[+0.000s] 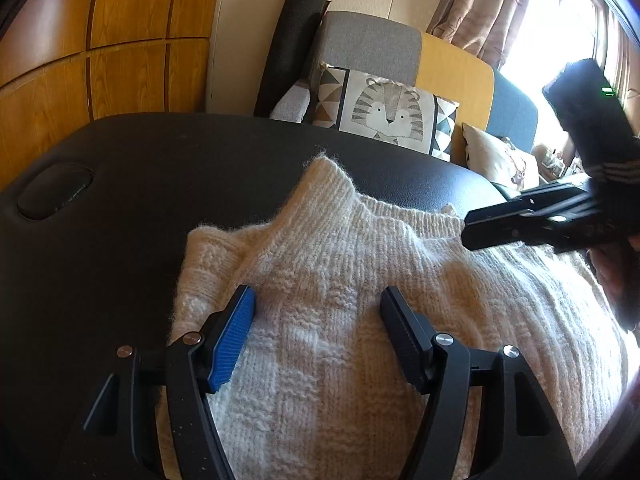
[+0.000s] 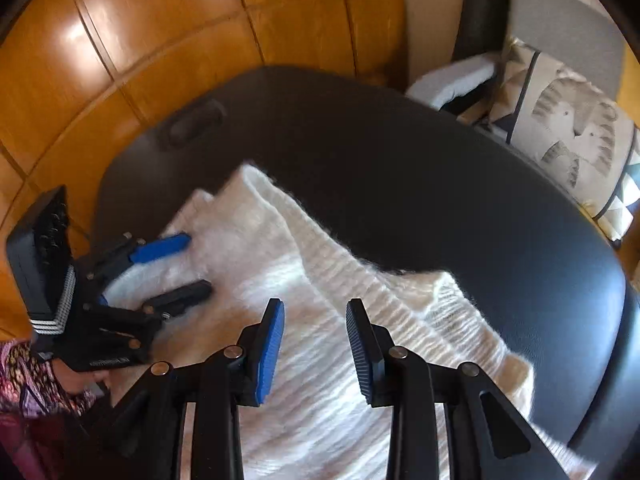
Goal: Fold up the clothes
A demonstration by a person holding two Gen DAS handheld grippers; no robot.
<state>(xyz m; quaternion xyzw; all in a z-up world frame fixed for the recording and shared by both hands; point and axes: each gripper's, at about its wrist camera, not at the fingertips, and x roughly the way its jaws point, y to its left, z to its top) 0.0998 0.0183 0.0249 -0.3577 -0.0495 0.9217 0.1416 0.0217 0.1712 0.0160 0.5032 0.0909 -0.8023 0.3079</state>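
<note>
On the black padded worktop point(image 1: 160, 168), which has an oval recess near its far left end, a cream knitted sweater point(image 1: 328, 280) lies spread, covering the near and right part of the surface while the far left part stays bare. Behind the worktop stands a wall of glossy wooden panels point(image 1: 100, 40), and beside the panels, past the worktop's far edge, sits a grey chair point(image 1: 372, 46) with a tiger-print cushion point(image 1: 384, 110) leaning on it; a rolled black mat point(image 1: 288, 40) stands upright against the chair's left side, and a patterned curtain point(image 1: 480, 8) hangs by a bright window to the chair's right. The sweater's ribbed collar points toward the far edge of the worktop, and a folded sleeve or side flap lies doubled over on the sweater's left part. The left gripper point(image 1: 318, 320) hovers low over the sweater just short of the collar, its jaws spread apart with knit showing between them; whether the fingertips touch the wool I cannot tell. The right gripper point(image 2: 316, 324) hangs above the middle of the sweater, its jaws likewise parted and holding nothing. In the left wrist view the right gripper appears from the side at the sweater's right shoulder, and there its fingers look nearly closed, though the angle hides the gap.
</note>
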